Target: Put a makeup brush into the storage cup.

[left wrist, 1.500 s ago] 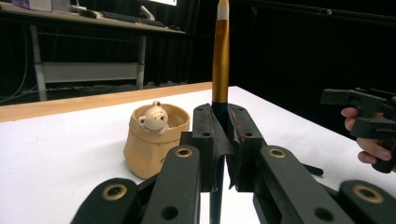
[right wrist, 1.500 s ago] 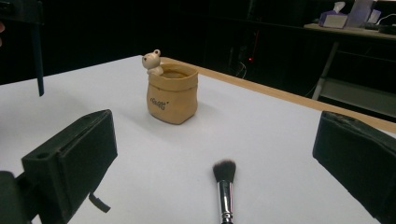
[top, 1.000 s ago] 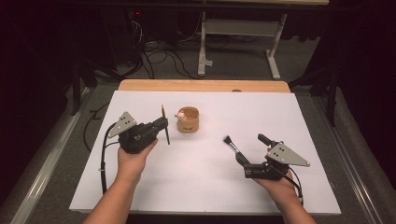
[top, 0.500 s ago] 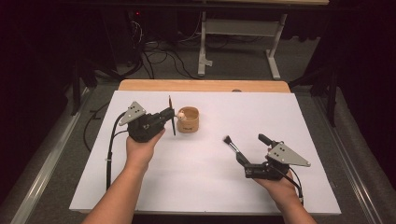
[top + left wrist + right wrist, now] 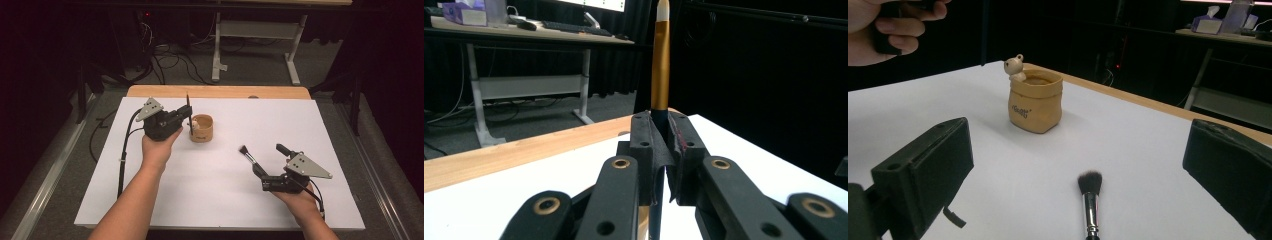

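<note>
A small tan pot (image 5: 201,129) with a little pale bear figure on its rim stands on the white sheet (image 5: 210,200); it also shows in the right gripper view (image 5: 1035,102). My left gripper (image 5: 185,118) hovers just left of the pot, shut on a slim upright pencil (image 5: 188,106). In the left gripper view the pads (image 5: 648,145) clamp its dark shaft, and the gold part (image 5: 660,70) with a pale tip rises above. My right gripper (image 5: 270,161) rests at the front right, open (image 5: 1078,145). A black makeup brush (image 5: 1090,200) lies on the sheet between its jaws, untouched.
A wooden board edge (image 5: 215,92) runs behind the white sheet. Beyond the table are a desk frame (image 5: 255,45) and cables on the floor. A metal rail (image 5: 45,185) runs along the left side. The left hand (image 5: 893,25) shows in the right gripper view.
The left gripper has carried the pencil rightward and a little up, from the sheet's left part to beside the pot. The right gripper and the brush have stayed put.
</note>
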Motion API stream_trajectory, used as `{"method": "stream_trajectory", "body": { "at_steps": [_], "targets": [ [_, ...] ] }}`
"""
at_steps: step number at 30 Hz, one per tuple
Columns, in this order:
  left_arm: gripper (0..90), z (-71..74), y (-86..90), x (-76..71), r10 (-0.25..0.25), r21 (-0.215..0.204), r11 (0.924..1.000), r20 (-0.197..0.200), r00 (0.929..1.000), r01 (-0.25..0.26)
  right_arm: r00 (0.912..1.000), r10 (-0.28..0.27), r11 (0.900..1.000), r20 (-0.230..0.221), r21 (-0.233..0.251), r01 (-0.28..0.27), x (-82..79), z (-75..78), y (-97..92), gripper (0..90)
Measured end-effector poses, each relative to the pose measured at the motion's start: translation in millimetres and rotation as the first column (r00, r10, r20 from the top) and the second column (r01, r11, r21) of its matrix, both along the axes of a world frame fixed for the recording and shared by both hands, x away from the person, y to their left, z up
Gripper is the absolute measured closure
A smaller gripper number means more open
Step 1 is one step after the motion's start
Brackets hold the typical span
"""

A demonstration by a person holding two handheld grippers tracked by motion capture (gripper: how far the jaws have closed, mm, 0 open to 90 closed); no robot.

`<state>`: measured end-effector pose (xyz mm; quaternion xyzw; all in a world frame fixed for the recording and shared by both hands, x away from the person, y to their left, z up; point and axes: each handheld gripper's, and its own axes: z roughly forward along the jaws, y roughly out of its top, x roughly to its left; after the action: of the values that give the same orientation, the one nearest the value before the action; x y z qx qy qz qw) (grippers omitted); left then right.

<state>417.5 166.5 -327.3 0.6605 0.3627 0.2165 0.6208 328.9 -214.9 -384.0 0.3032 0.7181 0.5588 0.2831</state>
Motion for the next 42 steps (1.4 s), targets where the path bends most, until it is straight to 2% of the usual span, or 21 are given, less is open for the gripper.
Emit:
{"method": "stream_trajectory", "body": {
  "at_steps": [2,3,11,15,21,25,29,33,42],
  "targets": [
    [82.7,1.9,-2.8,3.0,0.001,0.0,1.0,0.0,1.0,-0.001,1.0,0.003,1.0,0.003,0.001,-0.003,0.1,0.1,-0.1,1.0],
    [82.7,3.3,-5.9,5.6,0.005,-0.013,0.9999,0.003,1.0,-0.005,1.0,0.002,1.0,0.004,0.001,-0.002,0.0,0.3,-0.3,1.0],
    [82.7,7.1,-16.0,19.4,0.011,-0.009,0.9999,0.007,0.9999,-0.011,1.0,0.002,1.0,0.007,0.002,-0.002,-0.3,0.4,-0.6,1.0],
    [82.7,5.8,-19.9,28.1,0.027,-0.025,0.9993,-0.009,0.9996,-0.028,0.9999,0.009,0.9999,0.005,0.008,-0.009,-0.8,0.4,0.1,1.0],
    [82.7,5.5,-23.0,37.2,0.041,0.002,0.9992,-0.018,0.999,-0.041,0.9999,0.008,0.9999,0.006,0.014,-0.009,-1.2,1.3,-0.9,1.0],
    [82.7,4.5,-21.8,41.2,0.048,0.013,0.9988,-0.017,0.9987,-0.048,0.9999,0.006,0.9998,0.009,0.019,-0.006,-1.4,1.9,-1.6,1.0],
    [82.7,2.1,-20.9,44.5,0.06,0.002,0.9982,-0.029,0.9978,-0.06,0.9999,0.007,0.9998,0.009,0.021,-0.008,-1.7,2.4,-2.3,1.0],
    [82.7,-0.7,-21.7,46.2,0.064,0.025,0.9977,-0.038,0.9973,-0.063,0.9999,0.008,0.9998,0.009,0.018,-0.008,-1.4,2.2,-2.8,1.0],
    [82.7,-4.3,-21.5,51.3,0.084,0.007,0.9964,-0.047,0.9953,-0.084,0.9999,0.011,0.9996,0.005,0.025,-0.011,-1.4,1.9,-2.1,1.0]
  ]
}}
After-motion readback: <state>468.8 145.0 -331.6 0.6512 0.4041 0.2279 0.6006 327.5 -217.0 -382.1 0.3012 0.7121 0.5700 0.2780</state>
